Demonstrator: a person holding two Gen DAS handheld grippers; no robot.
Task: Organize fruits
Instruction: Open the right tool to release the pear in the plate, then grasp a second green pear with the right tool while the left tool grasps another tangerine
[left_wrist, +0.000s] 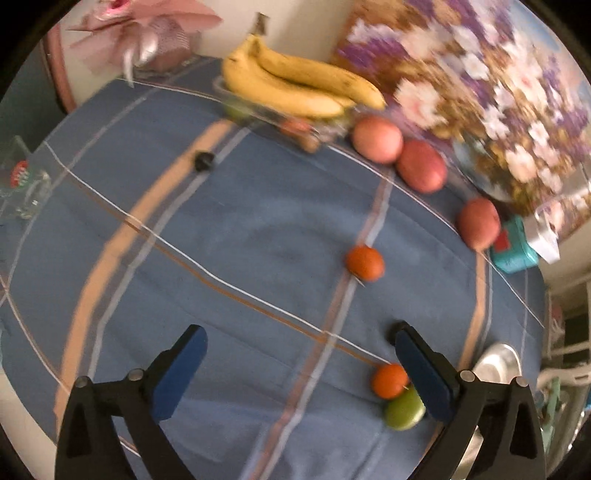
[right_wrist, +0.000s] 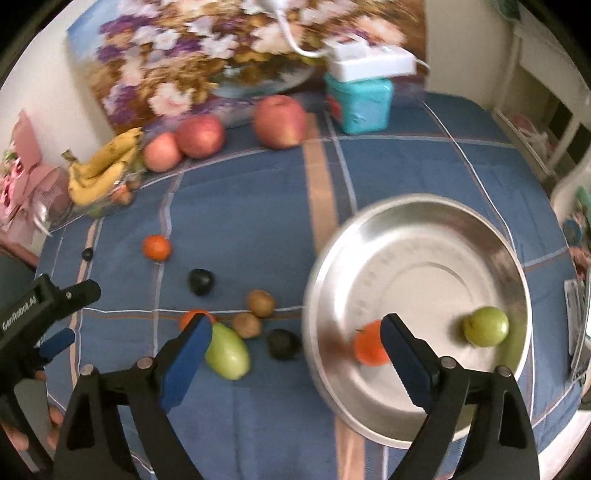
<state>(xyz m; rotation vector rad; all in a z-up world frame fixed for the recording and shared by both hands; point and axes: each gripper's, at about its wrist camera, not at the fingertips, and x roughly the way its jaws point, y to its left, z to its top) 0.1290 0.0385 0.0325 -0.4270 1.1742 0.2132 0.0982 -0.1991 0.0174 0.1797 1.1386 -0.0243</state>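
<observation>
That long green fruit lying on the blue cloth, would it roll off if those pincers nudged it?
The green fruit looks oval, so it would probably wobble sideways rather than roll far. Its skin seems smooth, perhaps slippery between the pads. The soft tablecloth should slow it.

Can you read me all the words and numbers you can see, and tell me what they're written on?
"GenRobot.AI" on the side of the left hand-held gripper, seen from the right wrist view.
The red label on the teal box is too blurred to read.
The red and green print on the clear glass is too blurred to read.
No other text shows.
</observation>
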